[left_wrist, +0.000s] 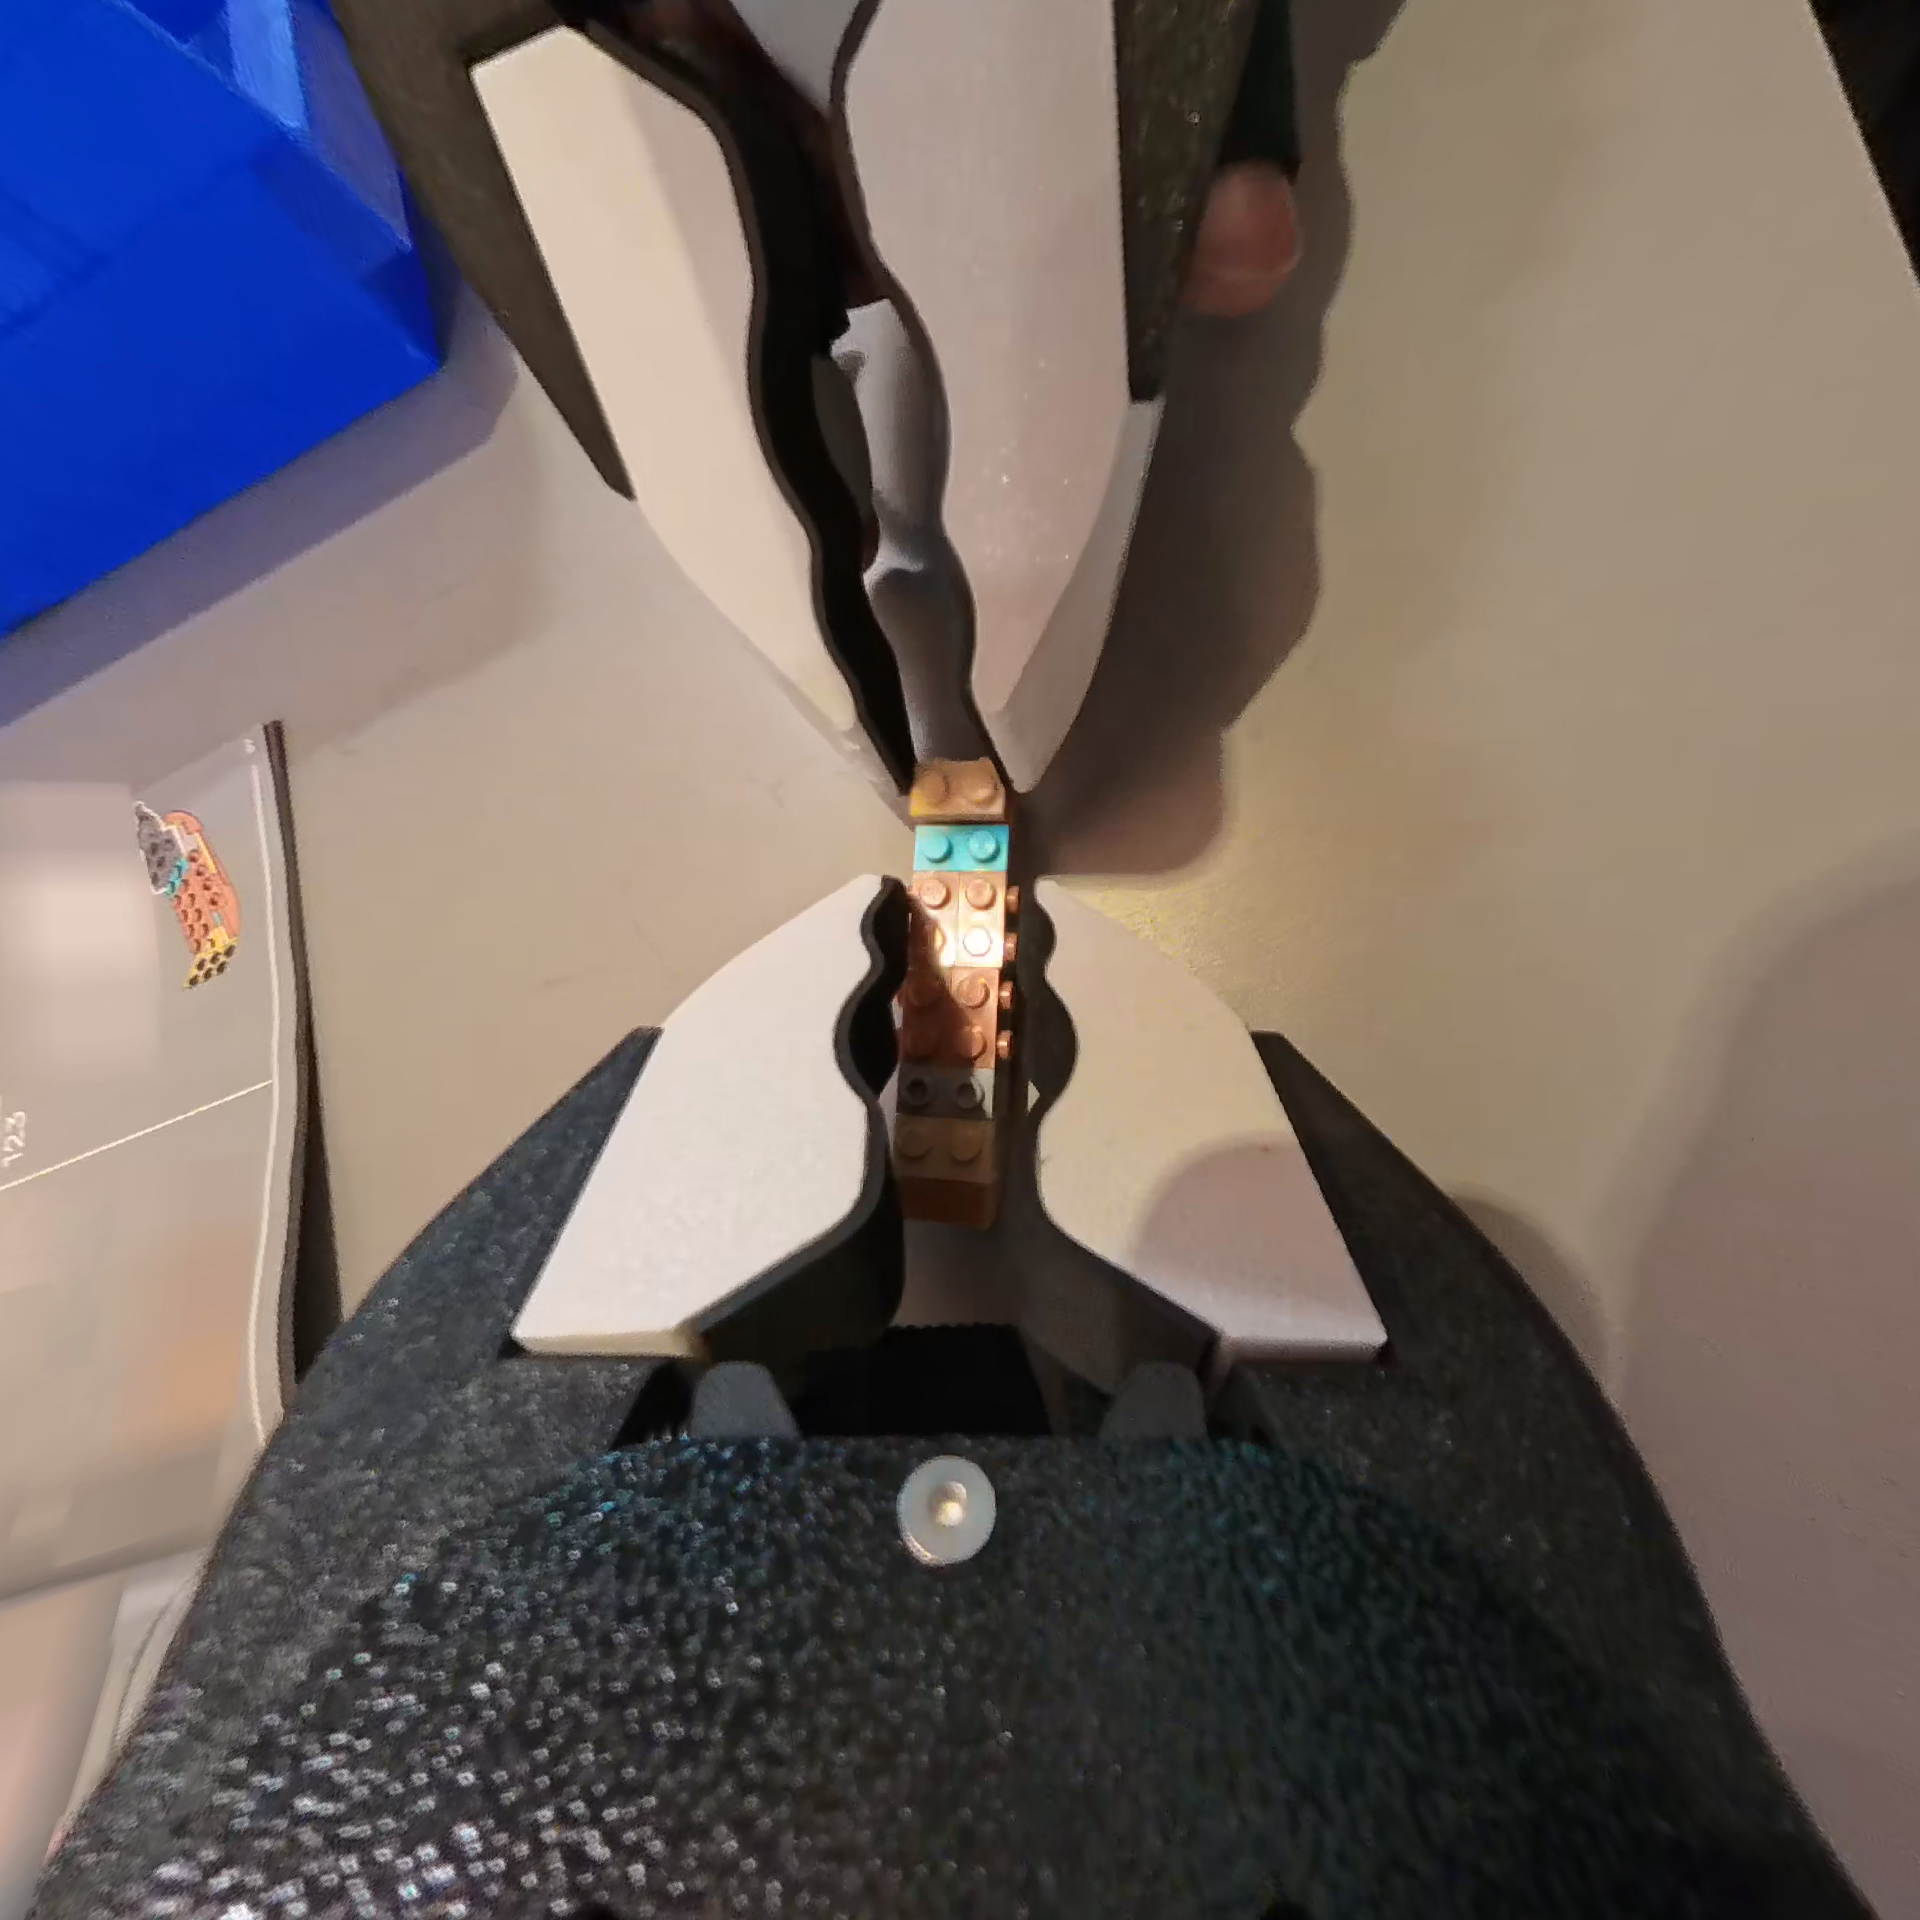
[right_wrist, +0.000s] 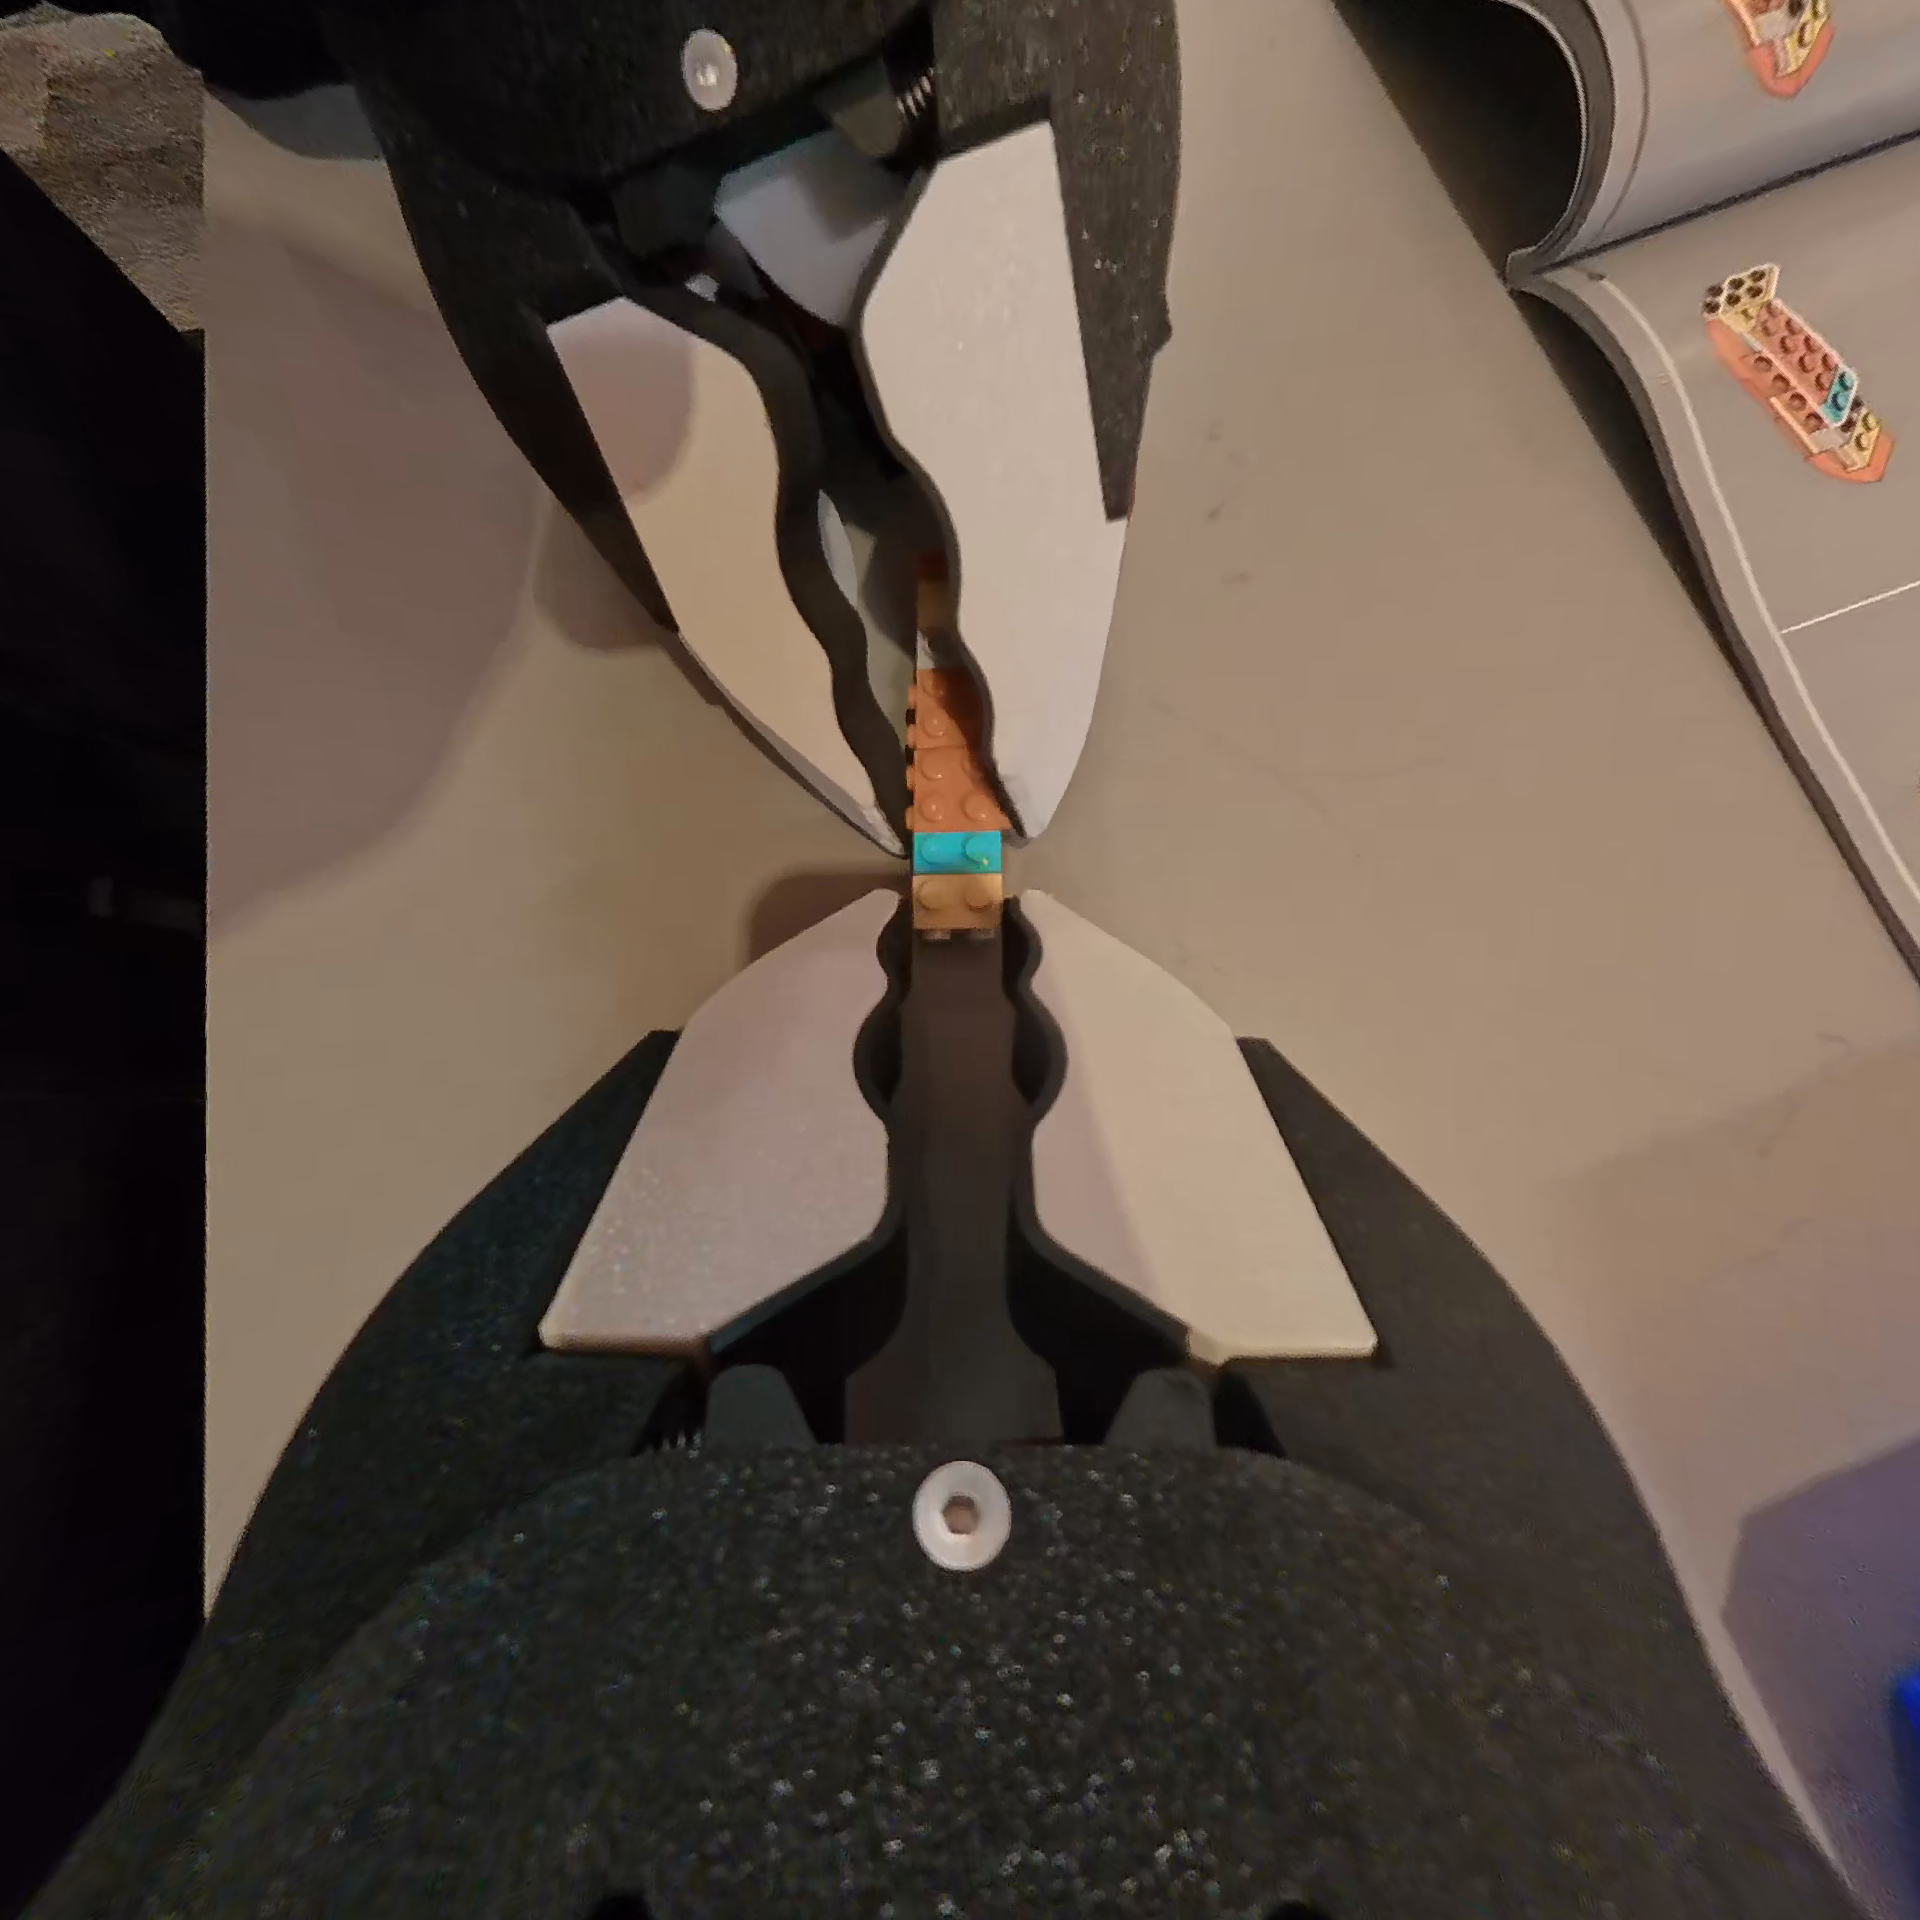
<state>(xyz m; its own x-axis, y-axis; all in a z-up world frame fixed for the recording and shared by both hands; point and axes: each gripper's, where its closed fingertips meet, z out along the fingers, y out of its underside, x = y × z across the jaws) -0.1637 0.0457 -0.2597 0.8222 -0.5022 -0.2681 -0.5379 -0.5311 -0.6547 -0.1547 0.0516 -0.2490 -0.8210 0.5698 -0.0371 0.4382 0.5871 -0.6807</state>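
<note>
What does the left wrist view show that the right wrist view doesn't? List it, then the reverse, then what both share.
Only the left wrist view: a bright blue plastic bin at upper left, a fingertip on the far gripper, and the dark grey and brown bricks deep between the left gripper's pads.

Only the right wrist view: a second open page of the grey instruction booklet, curling at upper right.

Both: the studded brick strip of copper, turquoise and tan pieces, clamped by the left gripper on its copper stretch and the right gripper on its tan end, the booklet, and the pale tabletop.

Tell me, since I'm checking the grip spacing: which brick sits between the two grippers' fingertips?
The turquoise brick of the brick strip, shown in both wrist views.
</note>
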